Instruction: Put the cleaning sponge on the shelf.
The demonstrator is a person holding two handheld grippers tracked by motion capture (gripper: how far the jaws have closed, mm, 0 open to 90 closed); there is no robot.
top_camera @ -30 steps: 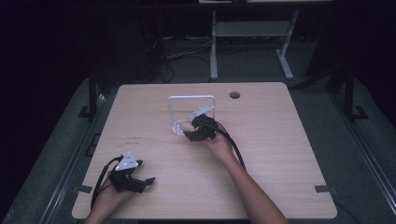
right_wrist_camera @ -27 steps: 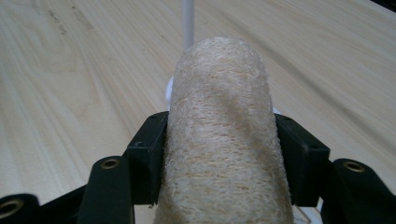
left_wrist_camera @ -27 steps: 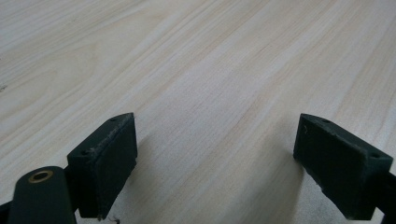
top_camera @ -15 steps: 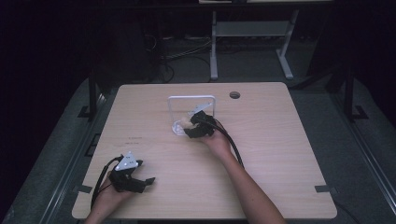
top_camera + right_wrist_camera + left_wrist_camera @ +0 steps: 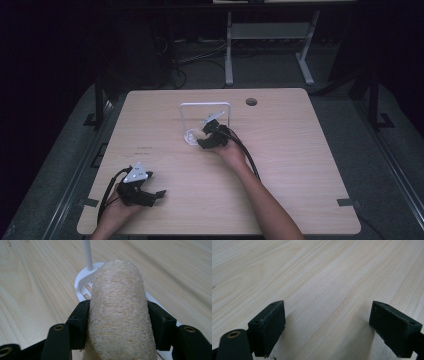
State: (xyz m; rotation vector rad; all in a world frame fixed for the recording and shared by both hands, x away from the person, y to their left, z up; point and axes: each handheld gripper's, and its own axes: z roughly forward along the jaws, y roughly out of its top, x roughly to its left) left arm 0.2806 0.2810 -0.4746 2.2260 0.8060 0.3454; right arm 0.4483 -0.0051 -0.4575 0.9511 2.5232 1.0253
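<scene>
My right claw (image 5: 117,322) is clamped on a beige loofah sponge (image 5: 117,310), its jaws pressing both sides. I hold the sponge just above a white slotted tray (image 5: 83,286) with a thin white wire frame (image 5: 182,117) standing on it, near the middle of the wooden surface (image 5: 300,150). My left claw (image 5: 327,327) rests with jaws wide apart over bare wood, at the near left corner.
</scene>
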